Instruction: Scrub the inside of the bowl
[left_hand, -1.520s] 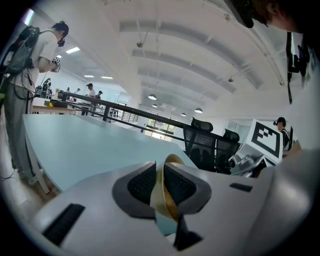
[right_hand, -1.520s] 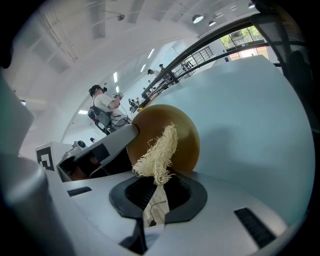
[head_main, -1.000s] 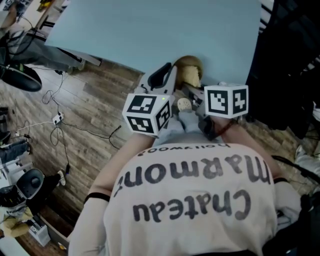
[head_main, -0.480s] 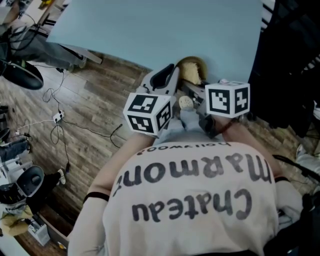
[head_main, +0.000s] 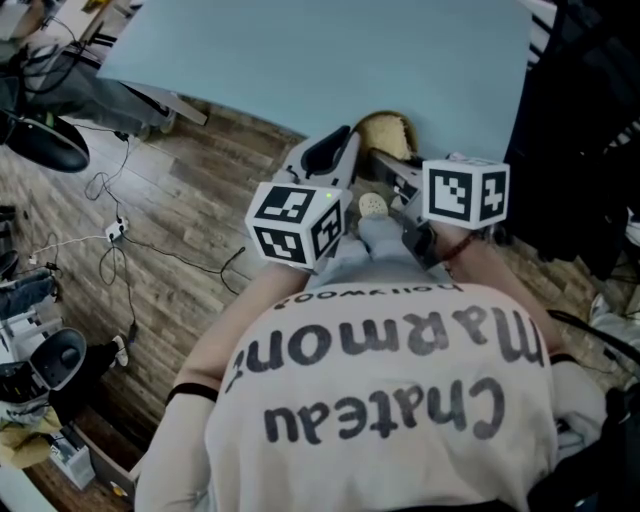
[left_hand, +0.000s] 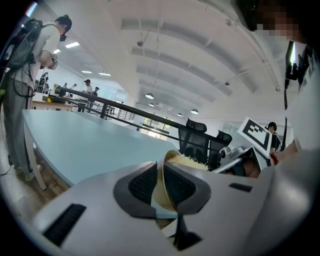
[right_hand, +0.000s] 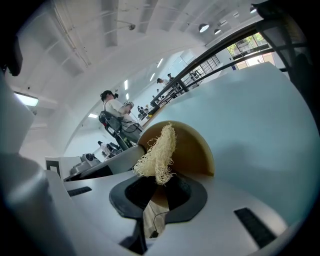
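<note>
A tan bowl (head_main: 388, 136) is held tilted on its side over the near edge of the pale blue table (head_main: 320, 60). My left gripper (head_main: 338, 152) is shut on the bowl (left_hand: 161, 192), one jaw inside the rim and one outside; its jaws have just been closing a little on that rim. My right gripper (right_hand: 157, 192) is shut on a pale fibrous scrubber (right_hand: 159, 150), whose tuft lies against the inside of the bowl (right_hand: 195, 147). In the head view the right gripper (head_main: 380, 172) reaches in from the right. The scrubber (left_hand: 192, 161) shows above the rim.
The person's torso fills the lower head view. Cables (head_main: 120, 240) lie on the wooden floor at left, with gear (head_main: 45, 370) lower left. A dark chair or curtain (head_main: 580, 140) stands at right. Other people (left_hand: 30, 75) stand by the table.
The right gripper's marker cube has shifted slightly to the right in the head view. The left gripper and bowl stay almost where they were.
</note>
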